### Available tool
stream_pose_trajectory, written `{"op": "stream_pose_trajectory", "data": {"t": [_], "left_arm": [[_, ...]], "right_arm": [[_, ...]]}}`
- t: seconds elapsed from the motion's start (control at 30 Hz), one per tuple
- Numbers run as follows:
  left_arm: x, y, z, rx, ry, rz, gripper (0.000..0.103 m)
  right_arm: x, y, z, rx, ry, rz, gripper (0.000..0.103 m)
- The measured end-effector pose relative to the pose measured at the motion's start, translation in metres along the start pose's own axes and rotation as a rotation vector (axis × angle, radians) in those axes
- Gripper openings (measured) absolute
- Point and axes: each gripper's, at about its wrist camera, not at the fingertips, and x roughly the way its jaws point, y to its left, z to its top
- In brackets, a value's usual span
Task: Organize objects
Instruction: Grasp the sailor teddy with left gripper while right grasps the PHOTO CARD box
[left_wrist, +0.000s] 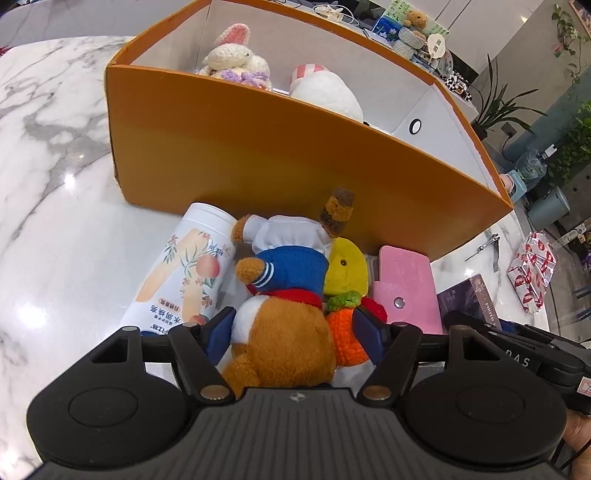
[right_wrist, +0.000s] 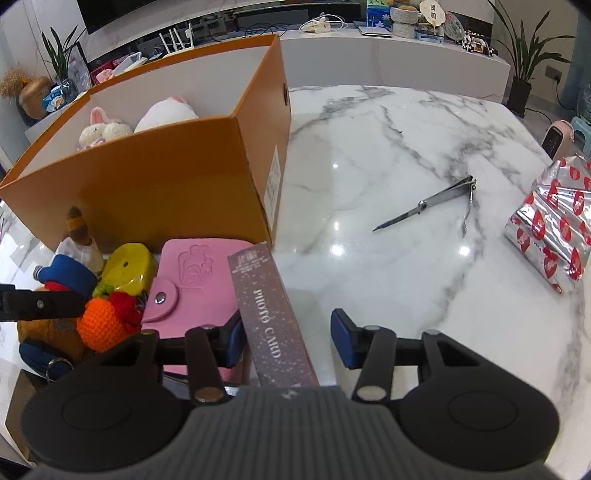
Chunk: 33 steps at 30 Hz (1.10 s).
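Observation:
A brown teddy bear (left_wrist: 284, 332) in a blue sweater lies on the marble table (left_wrist: 55, 240) in front of an orange box (left_wrist: 295, 158). My left gripper (left_wrist: 295, 325) is around it: one blue pad lies against the bear's white muzzle, the other against an orange crochet toy (left_wrist: 343, 332) beside it. A purple "PHOTO CARD" box (right_wrist: 273, 317) lies between the jaws of my right gripper (right_wrist: 286, 332). The left pad (right_wrist: 232, 343) touches the box, and the right pad (right_wrist: 343, 339) stands clear of it.
A crochet bunny (left_wrist: 236, 55) and a white plush (left_wrist: 325, 92) sit in the orange box. A peach-print bottle (left_wrist: 184, 273), a yellow toy (left_wrist: 347, 266) and a pink snap wallet (right_wrist: 192, 280) crowd the bear. Nail clippers (right_wrist: 432, 203) and a silver-red packet (right_wrist: 550, 229) lie to the right.

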Motion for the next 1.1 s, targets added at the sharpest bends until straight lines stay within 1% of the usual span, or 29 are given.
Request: {"op": "stream_pose_trajectory", "data": {"t": [0.13,0.23,0.27,0.3,0.33,0.37,0.53,0.63,0.8,1.0,1.1], "left_arm": [[-0.008,0.004,0.001,-0.026,-0.047,0.008,0.077],[-0.001,0.005,0.003,-0.024,-0.016,-0.004,0.073],[0.002,0.005,0.003,-0.022,-0.004,-0.005,0.071],[0.003,0.003,0.002,-0.012,-0.008,0.007,0.070],[0.004,0.000,0.001,-0.001,-0.018,0.020,0.063],[0.005,-0.002,0.001,0.014,-0.018,0.042,0.057],[0.008,-0.005,0.000,0.041,-0.022,0.059,0.057],[0.013,-0.004,0.000,0.032,-0.020,0.056,0.058],[0.016,-0.006,-0.001,0.043,-0.022,0.065,0.058],[0.015,-0.001,0.000,0.027,-0.014,0.051,0.057],[0.014,-0.002,0.000,0.036,-0.014,0.051,0.056]], "right_arm": [[-0.001,-0.002,0.000,0.008,-0.001,0.003,0.051],[-0.001,-0.003,0.000,0.017,-0.002,0.002,0.051],[-0.001,-0.003,0.000,0.020,-0.002,0.003,0.049],[-0.001,-0.003,0.000,0.024,-0.005,0.009,0.046],[-0.002,-0.003,0.000,0.030,-0.008,0.021,0.035],[-0.003,-0.003,0.001,0.034,-0.013,0.031,0.030],[0.001,-0.002,0.000,0.026,-0.010,0.016,0.029],[0.006,-0.001,0.001,0.026,0.000,0.008,0.029],[0.012,-0.003,0.002,0.050,-0.014,0.001,0.027],[0.013,-0.006,0.001,0.068,-0.022,0.014,0.026],[0.011,-0.011,0.000,0.107,-0.024,0.028,0.025]]}}
